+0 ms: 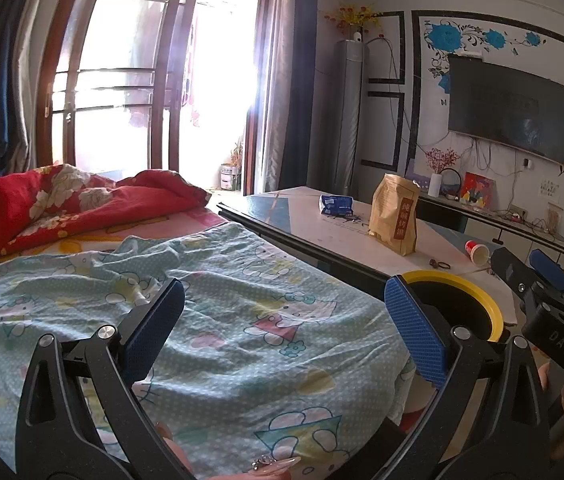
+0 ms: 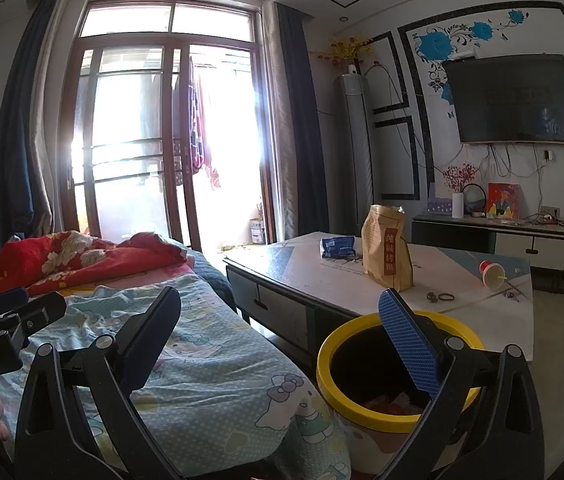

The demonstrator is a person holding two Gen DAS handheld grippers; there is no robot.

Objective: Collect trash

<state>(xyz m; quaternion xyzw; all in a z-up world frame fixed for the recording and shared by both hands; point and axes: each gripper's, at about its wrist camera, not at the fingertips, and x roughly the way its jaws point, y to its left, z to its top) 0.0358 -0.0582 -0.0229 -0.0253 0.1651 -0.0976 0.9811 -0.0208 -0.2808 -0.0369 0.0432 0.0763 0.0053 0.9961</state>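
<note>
Fingers (image 2: 409, 344) of both grippers spread, empty; yellow-rimmed bin (image 2: 345, 344) just beneath right gripper (image 2: 282, 340).

A bed (image 1: 222, 320) fills the lower left, spread with a pale blue cartoon-print sheet (image 2: 210, 364); a crumpled red floral quilt (image 1: 62, 204) lies at its far end, toward ten o'clock. A wood-framed glass door (image 2: 170, 140) glares with daylight at twelve o'clock, dark curtains (image 2: 301, 128) either side. At two o'clock a television (image 2: 513, 100) hangs among blue flower decals (image 1: 445, 38), above a low cabinet (image 2: 541, 240). A tall grey air conditioner (image 1: 347, 116) stands in the corner.
</note>
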